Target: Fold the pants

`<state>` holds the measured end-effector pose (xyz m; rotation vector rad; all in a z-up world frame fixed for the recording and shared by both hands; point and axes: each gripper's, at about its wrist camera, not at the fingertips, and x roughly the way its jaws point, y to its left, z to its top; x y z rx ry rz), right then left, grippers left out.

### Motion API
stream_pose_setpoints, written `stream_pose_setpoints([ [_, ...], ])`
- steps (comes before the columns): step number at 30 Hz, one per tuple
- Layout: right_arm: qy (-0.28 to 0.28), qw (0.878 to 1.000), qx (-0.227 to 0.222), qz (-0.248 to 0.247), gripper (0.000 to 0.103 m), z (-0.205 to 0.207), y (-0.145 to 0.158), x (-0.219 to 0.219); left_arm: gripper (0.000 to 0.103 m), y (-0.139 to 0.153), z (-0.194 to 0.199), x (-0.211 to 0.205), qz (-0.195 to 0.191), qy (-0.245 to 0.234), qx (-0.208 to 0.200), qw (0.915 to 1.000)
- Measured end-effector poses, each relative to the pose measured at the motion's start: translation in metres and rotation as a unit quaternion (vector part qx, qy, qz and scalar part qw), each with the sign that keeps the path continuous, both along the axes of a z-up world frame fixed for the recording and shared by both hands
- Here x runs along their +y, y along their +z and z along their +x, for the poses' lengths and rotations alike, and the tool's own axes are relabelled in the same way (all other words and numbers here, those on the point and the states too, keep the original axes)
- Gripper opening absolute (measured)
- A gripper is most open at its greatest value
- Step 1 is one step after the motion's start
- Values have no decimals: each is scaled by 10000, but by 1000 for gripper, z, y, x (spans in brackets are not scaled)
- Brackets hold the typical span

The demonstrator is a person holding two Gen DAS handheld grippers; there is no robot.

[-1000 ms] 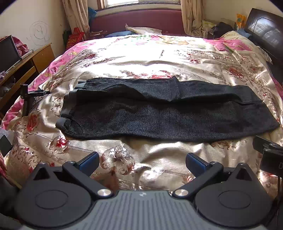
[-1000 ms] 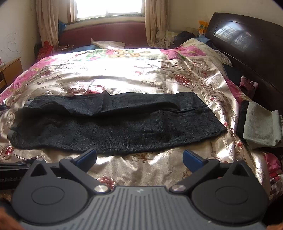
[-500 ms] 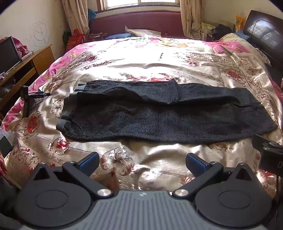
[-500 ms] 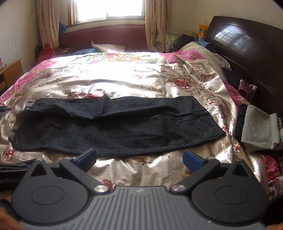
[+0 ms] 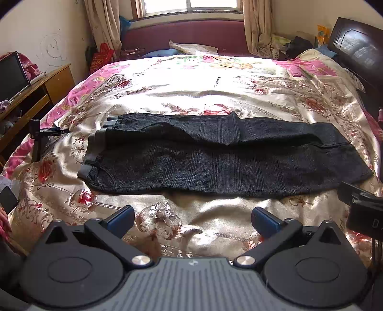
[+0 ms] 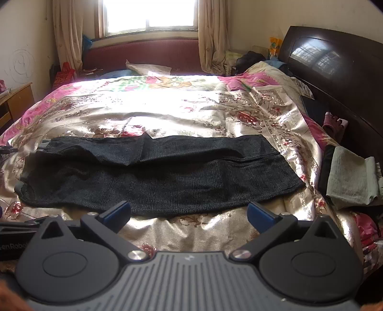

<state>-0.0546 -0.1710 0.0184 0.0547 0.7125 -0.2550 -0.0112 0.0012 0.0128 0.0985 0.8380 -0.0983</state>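
Observation:
Dark grey pants (image 5: pixel 215 158) lie flat across the bed, folded lengthwise, waistband at the left and leg ends at the right. They also show in the right wrist view (image 6: pixel 158 174). My left gripper (image 5: pixel 192 219) is open and empty, held above the bedspread just short of the pants' near edge. My right gripper (image 6: pixel 189 214) is open and empty, its blue-tipped fingers over the pants' near edge. The right gripper's body shows at the right edge of the left wrist view (image 5: pixel 363 210).
The floral satin bedspread (image 5: pixel 203 91) covers the bed. A dark headboard (image 6: pixel 335 79) stands at the right, with folded cloths (image 6: pixel 349 177) beside it. A wooden desk (image 5: pixel 36 93) and a small black stand (image 5: pixel 38 138) are at the left. A window (image 6: pixel 150 14) is behind.
Both grippers have tilted up or drawn back slightly, so the pants sit a little lower in both views. The pants have not moved. Both grippers stay open.

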Motion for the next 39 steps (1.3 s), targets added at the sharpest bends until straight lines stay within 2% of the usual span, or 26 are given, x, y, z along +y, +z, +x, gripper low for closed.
stream_pose_setpoints([
  [19,55,10000,-27,-68,103,-3,2,4,103,5,-3,5,-73,28,-63,9999],
  [26,87,9999,59,-126,103,3,-5,2,103,-2,4,5,-38,40,-21,10000],
  [29,117,9997,161,-146,103,8,-11,-1,103,-8,10,8,-152,60,-25,9999],
  [33,329,9987,180,346,102,15,-20,-17,103,-17,17,14,-297,-282,-276,9988],
  [35,436,9968,216,636,102,19,-26,-30,103,-23,24,20,-392,-306,-220,9985],
  [37,409,9963,181,736,102,23,-33,-43,103,-29,36,32,-712,-247,-105,9971],
  [39,268,9962,149,816,102,29,-41,-59,103,-36,47,43,-863,-159,-60,9961],
])
